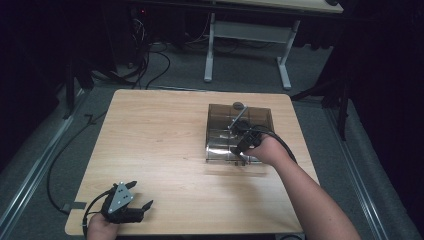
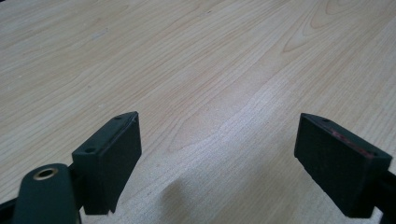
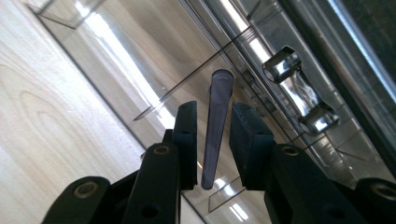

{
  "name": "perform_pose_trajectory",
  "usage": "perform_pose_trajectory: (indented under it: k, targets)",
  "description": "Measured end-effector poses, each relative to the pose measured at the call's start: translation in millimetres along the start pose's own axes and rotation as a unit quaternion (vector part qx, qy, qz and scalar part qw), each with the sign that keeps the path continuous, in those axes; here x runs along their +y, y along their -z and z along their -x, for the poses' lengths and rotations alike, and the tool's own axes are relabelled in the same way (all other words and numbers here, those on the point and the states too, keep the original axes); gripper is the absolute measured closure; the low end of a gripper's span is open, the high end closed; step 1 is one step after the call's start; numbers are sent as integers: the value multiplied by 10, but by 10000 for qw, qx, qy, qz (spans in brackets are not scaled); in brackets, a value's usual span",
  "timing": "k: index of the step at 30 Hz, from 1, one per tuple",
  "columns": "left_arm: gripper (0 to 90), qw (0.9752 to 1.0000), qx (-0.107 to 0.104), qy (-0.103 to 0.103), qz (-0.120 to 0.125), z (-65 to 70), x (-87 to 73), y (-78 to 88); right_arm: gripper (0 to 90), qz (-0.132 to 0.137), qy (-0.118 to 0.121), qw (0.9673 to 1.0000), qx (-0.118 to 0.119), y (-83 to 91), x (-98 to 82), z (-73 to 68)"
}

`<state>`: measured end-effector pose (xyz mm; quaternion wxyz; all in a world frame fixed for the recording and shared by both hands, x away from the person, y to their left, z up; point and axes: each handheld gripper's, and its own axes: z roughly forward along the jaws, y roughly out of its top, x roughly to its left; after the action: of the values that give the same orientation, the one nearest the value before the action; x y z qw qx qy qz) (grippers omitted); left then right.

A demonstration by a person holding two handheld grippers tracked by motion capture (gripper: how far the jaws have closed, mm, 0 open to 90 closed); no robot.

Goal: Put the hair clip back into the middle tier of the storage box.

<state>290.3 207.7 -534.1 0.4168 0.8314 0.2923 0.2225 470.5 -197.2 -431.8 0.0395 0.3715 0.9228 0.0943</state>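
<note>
A: Where's the utensil handle (image 3: 215, 126) kept?
B: Inside clear organizer (image 1: 216, 131), btwn right gripper (image 3: 212, 135) pads, gaps seen both sides, so likely being released.
A: Left gripper (image 2: 217, 158)?
B: Parked w/ jaws spread wide over table (image 2: 196, 60), nothing held.

A light wooden table (image 1: 165, 145) stands on grey carpet. A smoky transparent plastic organiser box (image 1: 239, 131) with internal dividers sits on its right half. The right gripper (image 1: 243, 134) is positioned over the box, its black cable looping back past the wrist. A slim grey spoon-like utensil (image 1: 238, 114) leans out of the box, its round end above the far wall. The left gripper (image 1: 142, 197) rests at the table's near left edge, jaws spread apart, well apart from the box.
</note>
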Motion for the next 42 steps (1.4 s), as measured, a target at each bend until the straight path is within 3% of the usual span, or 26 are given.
perform_pose_trajectory:
  k: [11,21,32,40,42]
  targets:
    - [151,10000,42,22,6,6,0,-6,727,83,59,9999,-16,140,-86,-69]
    - [151,10000,15,13,-2,5,0,-3,731,327,-39,9995,-15,274,-255,-230]
    - [151,10000,-18,15,7,1,1,-6,692,592,-235,9980,-51,233,-517,-323]
    - [151,10000,25,5,65,5,-3,4,648,1058,-258,9939,-169,152,-730,-414]
    - [151,10000,46,15,81,5,-5,8,624,1322,-366,9905,-133,113,-836,-442]
